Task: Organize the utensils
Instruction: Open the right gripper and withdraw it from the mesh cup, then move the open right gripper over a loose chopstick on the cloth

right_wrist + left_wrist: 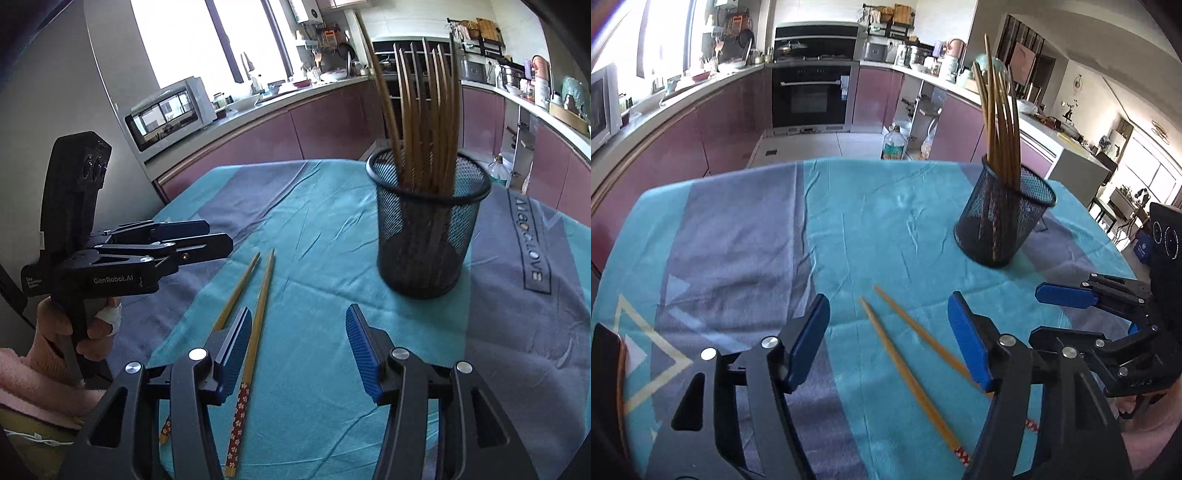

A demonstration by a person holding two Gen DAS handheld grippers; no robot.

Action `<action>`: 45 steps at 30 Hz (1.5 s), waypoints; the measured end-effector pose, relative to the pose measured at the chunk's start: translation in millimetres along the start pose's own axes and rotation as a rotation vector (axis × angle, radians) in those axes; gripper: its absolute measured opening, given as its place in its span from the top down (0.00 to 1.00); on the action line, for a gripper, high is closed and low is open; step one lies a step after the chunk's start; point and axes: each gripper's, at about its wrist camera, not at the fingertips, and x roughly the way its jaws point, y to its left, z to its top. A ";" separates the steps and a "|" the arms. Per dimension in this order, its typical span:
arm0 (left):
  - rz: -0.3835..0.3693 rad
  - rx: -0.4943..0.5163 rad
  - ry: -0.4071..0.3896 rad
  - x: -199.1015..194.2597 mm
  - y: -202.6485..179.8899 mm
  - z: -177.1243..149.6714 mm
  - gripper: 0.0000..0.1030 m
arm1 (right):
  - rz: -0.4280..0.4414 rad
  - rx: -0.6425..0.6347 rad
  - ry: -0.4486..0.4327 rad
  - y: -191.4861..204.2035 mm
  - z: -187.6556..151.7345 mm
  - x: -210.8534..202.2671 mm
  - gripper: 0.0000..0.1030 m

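Observation:
Two loose wooden chopsticks (pixel 905 369) (pixel 258 314) with red patterned ends lie side by side on the teal and grey tablecloth (pixel 738 240) (pixel 325 229). My left gripper (pixel 890 332) (pixel 218 236) hovers over them, open, with both sticks showing between its blue pads. My right gripper (pixel 299 350) (pixel 1045 314) is open too and holds nothing; one stick runs just inside its left finger (pixel 236 350). A black mesh cup (pixel 1004 218) (pixel 428 229) stands upright beyond them, holding several long chopsticks (pixel 1001 122) (pixel 424 118).
The table's far edge (pixel 849 160) drops to the kitchen floor, where a plastic bottle (pixel 893 142) stands. Purple cabinets, an oven (pixel 812 92) and a microwave (pixel 170 110) line the walls. A person's hand (pixel 74 332) in a pink sleeve grips the left gripper's handle.

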 end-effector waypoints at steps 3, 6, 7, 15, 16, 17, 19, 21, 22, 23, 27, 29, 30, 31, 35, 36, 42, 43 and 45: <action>-0.036 -0.006 0.058 7.0 4.4 -19.0 0.49 | 0.019 -0.006 0.035 8.7 -8.4 9.1 0.56; -0.064 -0.001 0.090 11.3 0.3 -31.9 0.58 | 0.039 -0.008 0.054 15.7 -13.0 13.6 0.63; -0.075 -0.001 0.100 13.6 -0.7 -34.5 0.63 | 0.056 -0.010 0.066 19.1 -15.0 15.8 0.65; -0.120 -0.009 0.130 28.8 -6.5 -37.0 0.77 | 0.078 -0.008 0.129 29.2 -32.1 27.6 0.77; -0.125 -0.006 0.132 32.2 -8.5 -35.4 0.79 | 0.084 -0.001 0.130 28.5 -33.4 27.2 0.81; -0.122 0.002 0.128 33.9 -11.1 -34.1 0.79 | 0.090 0.007 0.133 28.1 -34.7 26.3 0.85; -0.138 0.010 0.132 38.4 -16.1 -30.3 0.82 | 0.098 0.019 0.140 28.2 -37.7 24.8 0.85; -0.144 0.008 0.132 44.0 -20.1 -27.9 0.83 | 0.096 0.016 0.144 29.0 -39.9 20.4 0.85; -0.138 0.015 0.129 45.1 -22.4 -26.6 0.83 | 0.094 0.013 0.147 29.4 -40.3 19.2 0.86; -0.136 0.017 0.128 45.0 -22.3 -26.1 0.83 | 0.089 0.008 0.150 30.7 -40.6 18.3 0.86; -0.139 0.002 0.133 46.4 -18.0 -26.0 0.87 | 0.052 -0.004 0.144 29.9 -35.1 17.5 0.85; -0.135 0.005 0.132 44.3 -16.0 -26.4 0.87 | 0.039 0.008 0.127 25.6 -26.4 21.1 0.84; -0.127 0.015 0.132 43.7 -16.6 -26.7 0.87 | 0.033 0.014 0.118 22.7 -20.9 23.8 0.84; -0.123 0.017 0.131 43.1 -16.5 -27.4 0.87 | 0.022 0.016 0.110 20.8 -15.6 27.2 0.84; -0.117 0.016 0.132 41.8 -14.2 -28.1 0.86 | 0.006 0.003 0.082 20.3 8.3 42.0 0.82; -0.113 0.018 0.130 41.2 -14.1 -27.7 0.85 | -0.001 -0.004 0.079 21.3 13.1 46.3 0.81; -0.119 0.034 0.126 40.5 -15.4 -28.8 0.76 | -0.048 -0.037 0.114 23.5 29.4 74.3 0.80; -0.120 0.038 0.124 40.8 -16.0 -28.6 0.74 | -0.063 -0.045 0.123 23.3 29.2 77.1 0.81; -0.116 0.044 0.122 42.8 -16.8 -28.2 0.73 | -0.073 -0.049 0.127 21.2 27.0 76.6 0.83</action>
